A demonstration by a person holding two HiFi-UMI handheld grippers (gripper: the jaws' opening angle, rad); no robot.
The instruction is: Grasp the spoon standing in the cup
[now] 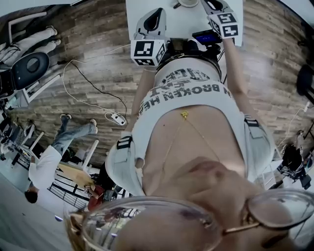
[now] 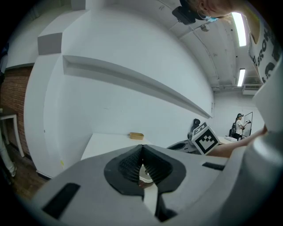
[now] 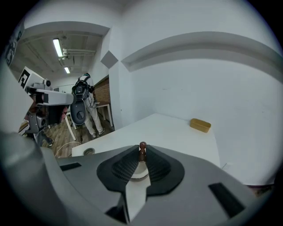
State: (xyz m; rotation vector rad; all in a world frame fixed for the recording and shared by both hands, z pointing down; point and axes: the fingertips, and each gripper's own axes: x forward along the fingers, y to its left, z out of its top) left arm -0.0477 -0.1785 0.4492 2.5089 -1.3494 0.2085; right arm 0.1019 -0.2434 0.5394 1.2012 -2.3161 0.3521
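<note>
In the right gripper view my right gripper (image 3: 142, 152) is shut on the spoon (image 3: 142, 149). It is a thin brown handle with a round knob, upright between the tips. A white round rim shows right under it, most likely the cup (image 3: 138, 171). In the head view the right gripper (image 1: 212, 5) reaches over the white table (image 1: 184, 22) next to the cup (image 1: 188, 3) at the picture's top edge. My left gripper (image 1: 155, 18) hovers at the table's near side. Its tips meet in the left gripper view (image 2: 142, 149), and no grip shows.
A small tan box (image 3: 200, 125) lies on the table by the white wall, also visible in the left gripper view (image 2: 136, 136). A round grommet (image 3: 89, 151) sits near the table's left edge. People and chairs (image 3: 86, 110) stand on the wooden floor beyond.
</note>
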